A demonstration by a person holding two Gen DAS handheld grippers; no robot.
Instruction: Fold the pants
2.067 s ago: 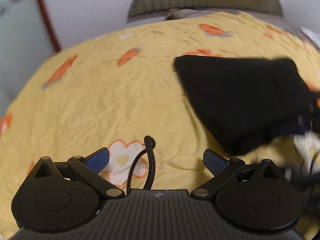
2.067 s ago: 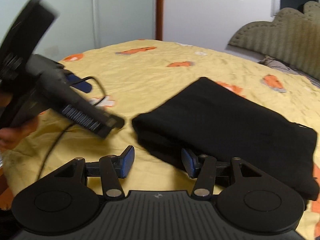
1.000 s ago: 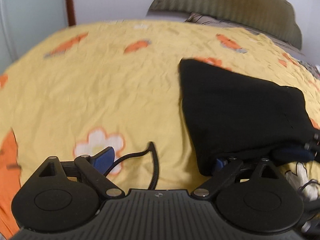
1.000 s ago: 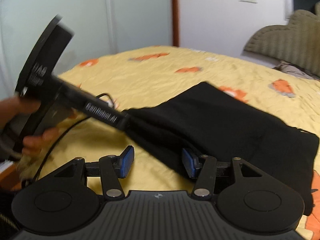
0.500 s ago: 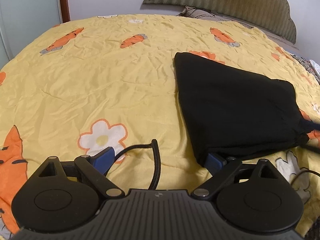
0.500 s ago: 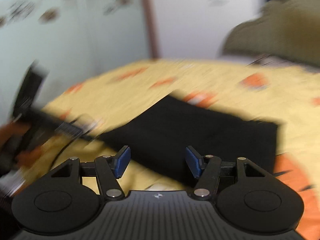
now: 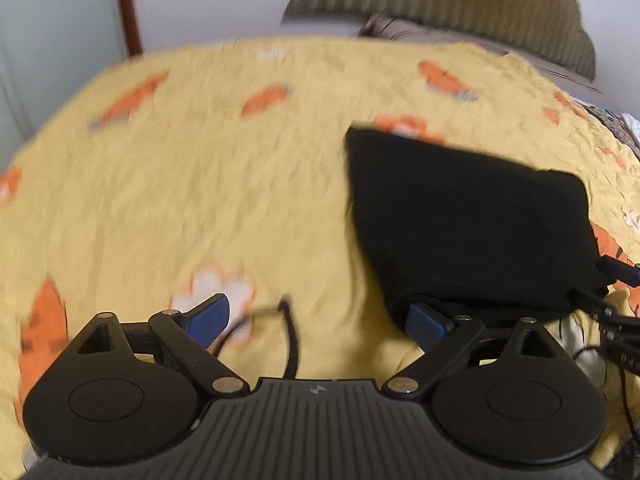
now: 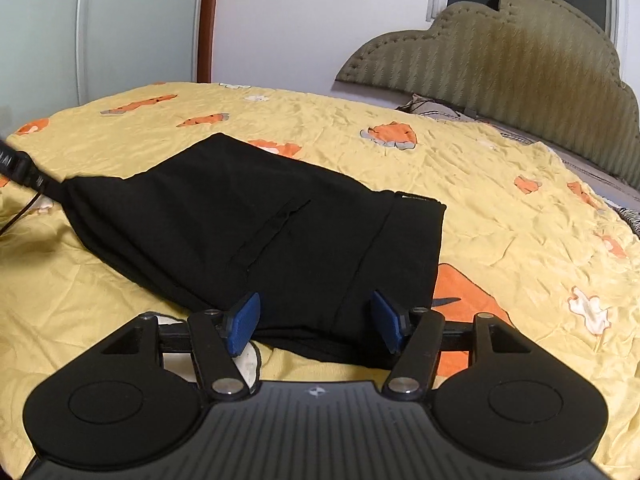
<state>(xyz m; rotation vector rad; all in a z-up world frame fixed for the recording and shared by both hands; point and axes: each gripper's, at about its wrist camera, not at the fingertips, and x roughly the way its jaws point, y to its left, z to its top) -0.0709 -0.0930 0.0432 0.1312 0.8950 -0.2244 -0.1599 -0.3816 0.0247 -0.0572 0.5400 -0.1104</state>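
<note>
Black pants (image 8: 260,224) lie folded into a flat slab on the yellow bed sheet (image 8: 500,184), waistband (image 8: 412,236) to the right. My right gripper (image 8: 316,324) is open just above the near edge of the pants; dark cloth shows between its blue pads without being pressed. The left gripper (image 7: 318,320) stands wide open over the sheet, and its right fingertip (image 7: 426,322) is at the pants' (image 7: 460,220) near corner. That finger (image 8: 20,170) shows in the right wrist view at the pants' left corner. Part of the right gripper (image 7: 616,316) shows at the edge of the left wrist view.
The sheet carries orange carrot and white flower prints. A padded olive headboard (image 8: 500,52) and a pillow (image 8: 432,106) stand at the back right. Behind the bed are a white wall and pale wardrobe doors (image 8: 136,28). A black cable (image 7: 290,336) loops between the left gripper's fingers.
The right wrist view has swung right along the pants' near edge, from the left corner toward the waistband, and its jaws stand a little wider. The left gripper has barely shifted.
</note>
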